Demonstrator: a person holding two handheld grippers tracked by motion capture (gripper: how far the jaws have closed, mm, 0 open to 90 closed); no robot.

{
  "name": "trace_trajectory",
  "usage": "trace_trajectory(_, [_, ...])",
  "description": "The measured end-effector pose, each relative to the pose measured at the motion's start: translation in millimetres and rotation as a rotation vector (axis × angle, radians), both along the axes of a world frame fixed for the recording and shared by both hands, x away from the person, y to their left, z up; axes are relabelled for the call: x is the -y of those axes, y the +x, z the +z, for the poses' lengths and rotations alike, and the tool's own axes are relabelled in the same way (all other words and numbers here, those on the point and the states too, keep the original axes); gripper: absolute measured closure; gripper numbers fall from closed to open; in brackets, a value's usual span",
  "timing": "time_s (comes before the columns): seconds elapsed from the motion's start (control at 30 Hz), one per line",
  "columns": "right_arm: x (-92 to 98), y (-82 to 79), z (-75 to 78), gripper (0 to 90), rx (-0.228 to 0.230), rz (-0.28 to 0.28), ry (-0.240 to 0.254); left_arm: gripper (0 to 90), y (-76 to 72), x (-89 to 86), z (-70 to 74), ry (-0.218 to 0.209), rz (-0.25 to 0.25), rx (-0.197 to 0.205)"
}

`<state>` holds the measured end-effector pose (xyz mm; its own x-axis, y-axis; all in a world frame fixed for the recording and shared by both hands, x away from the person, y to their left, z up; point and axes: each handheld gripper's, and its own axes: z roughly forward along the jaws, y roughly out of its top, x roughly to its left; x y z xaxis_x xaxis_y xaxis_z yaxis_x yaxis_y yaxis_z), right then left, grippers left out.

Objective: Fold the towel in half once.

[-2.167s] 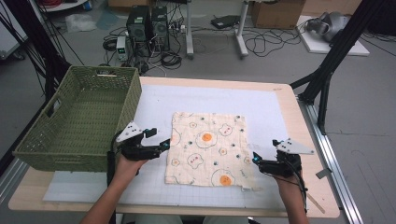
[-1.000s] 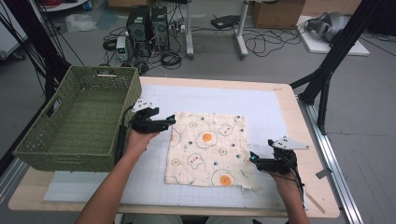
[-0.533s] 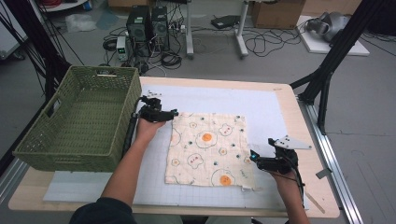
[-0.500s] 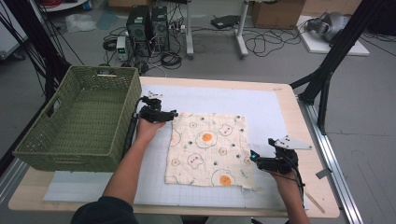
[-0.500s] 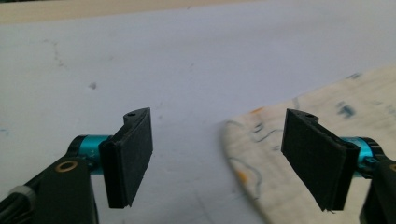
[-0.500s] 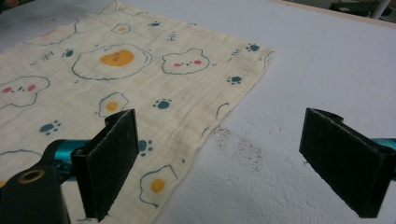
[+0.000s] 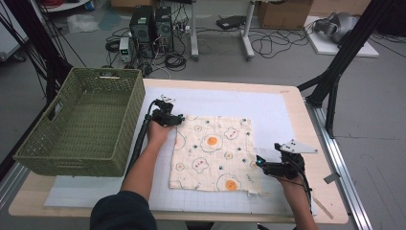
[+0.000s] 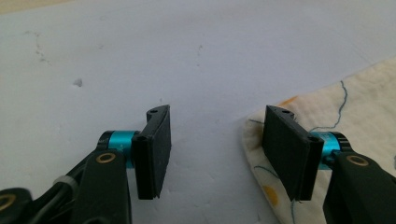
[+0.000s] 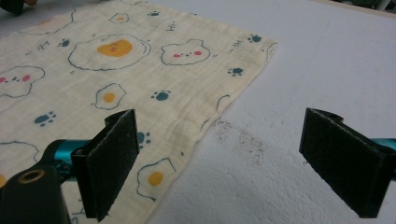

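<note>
Left gripper (image 7: 178, 118) spread at cloth (image 7: 213, 153) 10 o'clock corner; right gripper (image 7: 260, 163) spread at 4 o'clock edge. Next, probably: pinch corners.

The high view looks forward and down from above the person's side, taking in the whole desk (image 7: 306, 120) and the floor beyond. The left gripper view sits low and close over the white mat (image 8: 140, 56), facing along its own fingers (image 8: 153, 149) at one corner of the printed cloth (image 8: 355, 107). The right gripper view, equally low, looks across the cloth's opposite edge. All three share that cloth (image 7: 213, 153).
</note>
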<state>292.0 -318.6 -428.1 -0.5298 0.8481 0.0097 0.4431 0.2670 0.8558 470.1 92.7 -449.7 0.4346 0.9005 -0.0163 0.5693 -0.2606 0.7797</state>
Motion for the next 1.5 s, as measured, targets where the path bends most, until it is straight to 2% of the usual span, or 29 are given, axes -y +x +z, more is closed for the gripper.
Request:
trace_trajectory(0.07, [0.1,-0.3,0.1,11.3,-0.002,-0.002,0.004,48.4,-1.5,1.5,0.9,0.009,-0.024,0.003])
trace_trajectory(0.17, [0.6,-0.3,0.1,11.3,-0.006,-0.001,0.006,64.4,-4.0,5.5,1.1,0.014,-0.060,0.011])
trace_trajectory(0.3, [0.5,-1.4,0.3,11.3,-0.005,-0.002,0.005,81.8,-6.3,10.2,1.8,-0.008,-0.069,-0.008])
trace_trajectory(0.33, [0.5,-1.6,0.2,11.3,-0.007,-0.003,0.005,85.1,-6.9,11.7,2.2,0.005,-0.070,-0.005])
trace_trajectory(0.4, [0.8,-0.9,-0.1,11.3,-0.005,-0.004,0.000,86.4,-6.8,11.6,2.6,0.000,-0.066,-0.010])
trace_trajectory(0.47, [0.9,0.2,-0.3,11.3,-0.005,-0.006,0.000,87.1,-5.8,8.9,3.0,-0.039,-0.043,-0.031])
trace_trajectory(0.53, [0.8,0.6,0.2,11.3,-0.005,-0.010,0.001,87.4,-5.6,7.0,3.7,-0.049,-0.040,-0.037])
trace_trajectory(0.57, [0.7,0.8,0.3,11.3,-0.004,-0.014,0.002,87.6,-5.7,6.0,4.5,-0.041,-0.040,-0.035])
trace_trajectory(0.73, [-0.5,4.7,-1.2,11.3,-0.014,-0.020,0.006,87.7,-6.6,-2.0,10.0,-0.069,-0.046,-0.008])
trace_trajectory(0.9, [-3.7,15.5,-2.7,11.4,-0.026,-0.038,0.005,87.7,-8.0,-3.9,13.5,-0.092,-0.058,0.005])
trace_trajectory(0.97, [-4.4,26.8,-0.5,11.4,-0.023,-0.052,-0.011,87.6,-8.7,-4.1,14.6,-0.092,-0.063,0.009])
trace_trajectory(1.03, [-5.7,43.9,0.9,11.3,-0.034,-0.050,-0.003,87.6,-9.1,-5.1,15.9,-0.100,-0.067,0.009])
trace_trajectory(1.13, [-13.8,75.4,-0.3,11.3,-0.108,-0.029,-0.006,87.5,-8.9,-6.6,16.2,-0.124,-0.060,0.004])
trace_trajectory(1.2, [-19.6,94.0,-0.7,11.6,-0.128,-0.007,0.008,87.4,-9.3,-6.4,15.8,-0.124,-0.063,-0.004])
trace_trajectory(1.3, [-24.7,120.9,-2.2,19.5,-0.145,-0.035,0.039,87.4,-9.6,-5.4,16.8,-0.129,-0.055,0.000])
trace_trajectory(1.37, [-27.4,135.9,-6.8,23.3,-0.153,-0.060,0.039,87.4,-9.8,-5.6,18.1,-0.136,-0.047,0.005])
trace_trajectory(1.43, [-28.8,148.0,-11.2,27.1,-0.161,-0.086,0.069,87.4,-9.4,-7.6,18.7,-0.152,-0.041,0.001])
trace_trajectory(1.5, [-31.8,157.8,-14.1,32.1,-0.170,-0.085,0.053,87.4,-9.6,-9.1,19.4,-0.153,-0.036,-0.001])
